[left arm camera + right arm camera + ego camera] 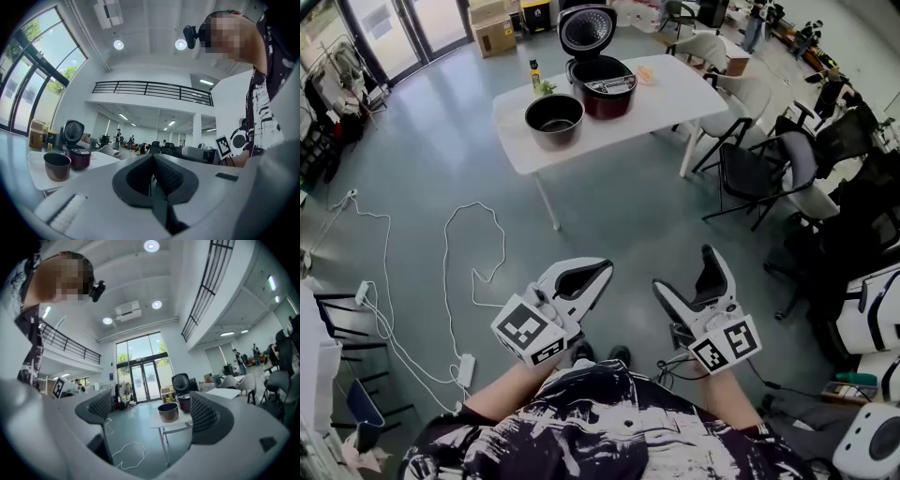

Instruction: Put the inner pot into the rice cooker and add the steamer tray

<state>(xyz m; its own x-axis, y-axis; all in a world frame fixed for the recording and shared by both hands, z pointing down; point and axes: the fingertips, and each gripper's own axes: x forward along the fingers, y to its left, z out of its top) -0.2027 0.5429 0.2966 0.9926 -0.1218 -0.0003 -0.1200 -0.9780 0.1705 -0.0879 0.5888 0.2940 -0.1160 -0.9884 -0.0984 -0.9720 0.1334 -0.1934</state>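
1. While we stand well back from the white counter (666,98), we hold both claws low in front of us, over the grey floor (609,206) and just ahead of our shoes (600,354).
2. Our left claw (598,272) has its jaws pressed together. In the left gripper view the dark ribbed pads (169,177) meet along one seam, and nothing sits between them.
3. Our right claw (686,274) has its jaws spread wide. It holds nothing, and in the right gripper view the gap between the jaws frames only the distant counter and the floor.
4. The inner pot (554,119) stands upright on the counter near its front left edge. It is dark and round, its mouth faces up, and it looks empty.
5. The pot is outside the rice cooker (602,86) and just beside it, to the cooker's front left.
6. The cooker has a dark red body and sits further back on the counter. Its lid (586,30) is swung up at the rear, so the opening is uncovered.
7. A small bottle (534,73) with a yellow top and a green thing (546,88) stand behind the pot, to the left of the cooker.
8. A white cable (474,204) loops across the floor between us and the counter.
9. A black chair (748,173) stands to the right of the counter.
10. Both claws are well apart from the pot and the cooker.
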